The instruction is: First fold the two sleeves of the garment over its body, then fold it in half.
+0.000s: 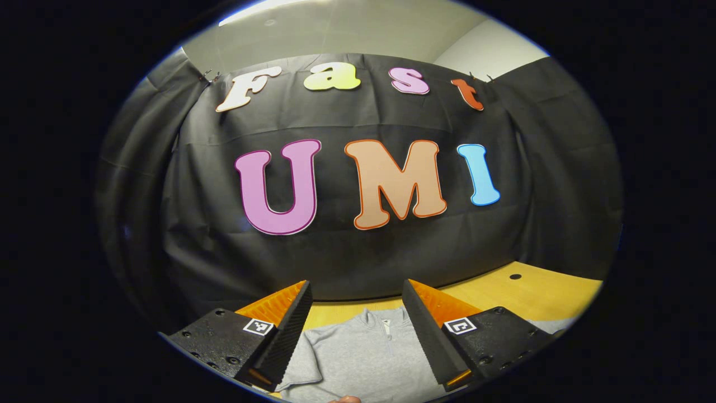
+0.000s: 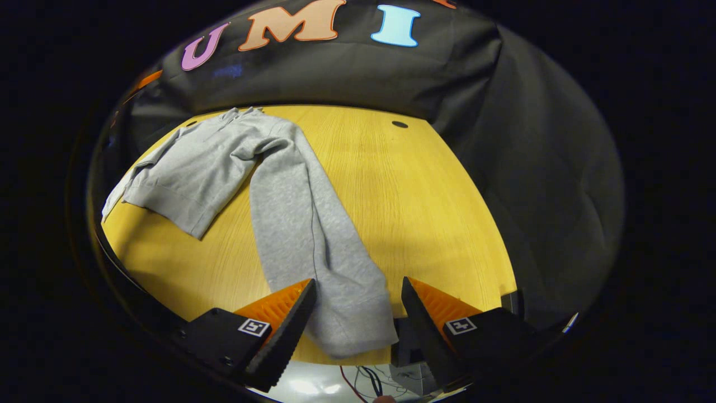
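Note:
A grey zip-neck sweatshirt [image 2: 196, 168] lies flat on the yellow wooden table [image 2: 403, 201]. One long sleeve [image 2: 313, 235] stretches toward me, and its cuff [image 2: 358, 330] lies between the fingers of my right gripper [image 2: 358, 291], which is open just above it. In the left gripper view the sweatshirt's collar and chest [image 1: 363, 347] lie below my left gripper [image 1: 357, 288], which is open and held above the garment, pointing at the booth wall.
The table has a small dark hole [image 2: 399, 124] near its far edge. The near table edge [image 2: 358, 361] runs just under the cuff, with cables [image 2: 363, 380] on the floor below. Black cloth walls close the back and right.

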### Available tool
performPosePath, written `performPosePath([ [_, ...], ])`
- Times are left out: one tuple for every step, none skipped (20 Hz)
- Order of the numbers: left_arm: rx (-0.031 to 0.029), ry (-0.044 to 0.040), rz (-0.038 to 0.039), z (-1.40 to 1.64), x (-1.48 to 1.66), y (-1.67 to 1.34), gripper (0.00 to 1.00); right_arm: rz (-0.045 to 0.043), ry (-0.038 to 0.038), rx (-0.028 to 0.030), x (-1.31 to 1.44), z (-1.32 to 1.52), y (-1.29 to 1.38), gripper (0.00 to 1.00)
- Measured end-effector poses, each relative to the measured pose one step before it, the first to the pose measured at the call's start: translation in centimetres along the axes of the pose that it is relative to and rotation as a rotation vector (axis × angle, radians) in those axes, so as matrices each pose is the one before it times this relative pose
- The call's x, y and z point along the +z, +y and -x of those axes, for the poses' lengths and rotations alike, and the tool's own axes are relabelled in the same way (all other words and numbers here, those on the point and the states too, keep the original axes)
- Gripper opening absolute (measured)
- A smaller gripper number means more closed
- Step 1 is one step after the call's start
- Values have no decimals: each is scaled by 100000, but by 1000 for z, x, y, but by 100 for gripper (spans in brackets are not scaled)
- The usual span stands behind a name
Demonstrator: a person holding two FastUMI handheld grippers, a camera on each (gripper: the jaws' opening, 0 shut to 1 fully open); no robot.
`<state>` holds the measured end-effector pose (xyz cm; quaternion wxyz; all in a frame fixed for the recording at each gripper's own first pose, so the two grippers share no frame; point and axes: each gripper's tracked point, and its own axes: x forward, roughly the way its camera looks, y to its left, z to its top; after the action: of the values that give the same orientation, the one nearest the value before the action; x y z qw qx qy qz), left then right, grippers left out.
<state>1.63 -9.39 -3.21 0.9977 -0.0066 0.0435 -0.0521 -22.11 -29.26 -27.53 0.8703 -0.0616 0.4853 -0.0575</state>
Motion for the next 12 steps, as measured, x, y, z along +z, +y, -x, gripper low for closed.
performPosePath([
  [-378, 159, 85, -73, -157, -272, 94, -634, 1389, 677, -421, -119, 167, 99],
  [-316, 88, 18, -203, 28, -98, 94, -592, 1258, 437, -398, -163, 96, 99],
  [-445, 140, -20, -143, -37, -222, 94, -398, 1300, 257, -237, -169, 102, 99],
  [-361, 97, 0, -81, 33, -163, 94, -253, 1550, 185, -500, -156, 65, 98],
  [-400, 36, 88, -30, -103, -169, 94, -48, 1390, 291, -271, -163, 106, 99],
  [-279, 133, 18, -23, -43, -128, 95, 204, 1645, 110, -416, -226, 51, 99],
  [-104, 232, -87, -117, -16, -5, 95, -42, 1988, 629, -379, -167, 195, 99],
  [110, 221, -115, -82, 20, 57, 94, -1713, -16, 1708, 214, -3, 345, 99],
  [264, 73, 3, -9, -51, 102, 94, -1729, 1683, 804, -358, -181, 285, 94],
  [310, 159, 77, 25, -104, 157, 95, -2621, 1732, 1275, -29, -29, 171, 87],
  [379, 253, 20, 26, -144, 174, 94, -3612, 1541, 2496, -62, -123, 351, 80],
  [336, 161, 67, -33, -27, 138, 94, -1882, 951, -104, -130, 95, -32, 70],
])
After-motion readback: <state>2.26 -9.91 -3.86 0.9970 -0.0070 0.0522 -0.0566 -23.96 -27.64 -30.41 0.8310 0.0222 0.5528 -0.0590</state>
